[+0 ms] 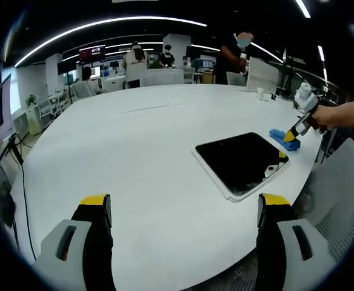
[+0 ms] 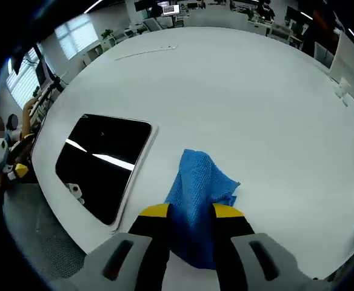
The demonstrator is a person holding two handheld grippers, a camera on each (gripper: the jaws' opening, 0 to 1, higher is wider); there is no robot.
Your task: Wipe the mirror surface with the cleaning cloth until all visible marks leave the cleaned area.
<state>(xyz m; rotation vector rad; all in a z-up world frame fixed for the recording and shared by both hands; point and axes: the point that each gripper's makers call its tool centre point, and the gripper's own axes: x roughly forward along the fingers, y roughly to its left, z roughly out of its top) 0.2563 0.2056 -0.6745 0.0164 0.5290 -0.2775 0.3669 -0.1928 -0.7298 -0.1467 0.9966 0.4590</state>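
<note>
the left gripper (image 1: 186, 206) hovers with its jaws spread wide, holding nothing. the right gripper (image 2: 191, 211) has its yellow-tipped jaws pinched on the blue cleaning cloth (image 2: 198, 194); a bare hand (image 1: 330, 116) grips it from behind.

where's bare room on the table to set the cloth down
Bare table runs wide from the mirror to the far edge where people stand, and between the left gripper and the mirror. It is crowded only by the mirror's far corner, where the right gripper holds the cloth.
</note>
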